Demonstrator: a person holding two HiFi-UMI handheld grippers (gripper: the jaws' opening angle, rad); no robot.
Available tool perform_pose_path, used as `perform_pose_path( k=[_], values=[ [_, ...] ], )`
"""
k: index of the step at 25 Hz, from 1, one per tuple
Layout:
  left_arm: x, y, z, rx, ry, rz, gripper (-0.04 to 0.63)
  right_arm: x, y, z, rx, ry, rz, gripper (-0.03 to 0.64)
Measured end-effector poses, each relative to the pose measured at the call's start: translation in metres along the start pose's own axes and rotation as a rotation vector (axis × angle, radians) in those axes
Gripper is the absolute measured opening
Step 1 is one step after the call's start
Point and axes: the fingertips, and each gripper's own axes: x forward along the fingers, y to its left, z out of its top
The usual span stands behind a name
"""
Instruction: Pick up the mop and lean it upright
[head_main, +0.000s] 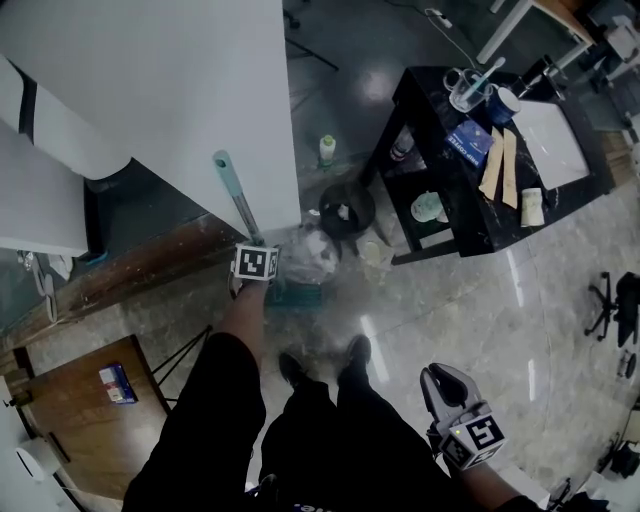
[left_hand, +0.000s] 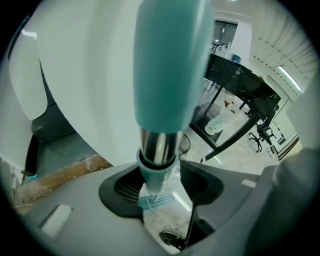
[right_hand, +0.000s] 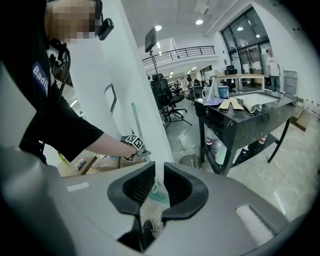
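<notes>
The mop stands upright against the white pillar, with its teal grip at the top and its teal head on the floor. My left gripper is at the metal pole, below the grip. In the left gripper view the pole and its teal collar stand between the left gripper jaws. The pads are wide apart and do not press on it. My right gripper hangs low at the right, far from the mop. Its jaws are drawn together to a thin slit with nothing in them.
A black table with cups, a box and boards stands at the right, with bottles on its lower shelf. A black bin and a small bottle are beside the pillar. A wooden cabinet is at lower left. The person's shoes are just behind the mop head.
</notes>
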Motion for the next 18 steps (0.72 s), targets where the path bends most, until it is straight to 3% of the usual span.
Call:
perform_pose_path(
  k=[2, 8, 11, 13, 16, 18],
  values=[
    [-0.009, -0.009, -0.007, 0.002, 0.006, -0.023, 0.272, -0.002, 0.005, 0.003, -0.013, -0.016, 0.001, 0.063],
    [-0.056, -0.016, -0.071, 0.014, 0.058, -0.026, 0.275, -0.011, 0.049, 0.024, 0.062, -0.127, 0.039, 0.069],
    [-0.089, -0.022, -0.113, -0.071, 0.031, -0.047, 0.26, -0.027, 0.071, 0.027, 0.045, -0.124, 0.038, 0.069],
    [-0.12, -0.039, -0.137, -0.147, -0.041, -0.079, 0.206, -0.034, 0.076, 0.024, -0.003, -0.162, 0.048, 0.067],
    [-0.181, -0.078, -0.161, -0.164, -0.18, -0.112, 0.021, -0.04, 0.089, 0.025, -0.045, -0.203, 0.104, 0.061],
    [-0.22, -0.108, -0.167, -0.136, -0.259, -0.155, 0.02, -0.04, 0.102, 0.031, -0.062, -0.232, 0.179, 0.057]
  ],
)
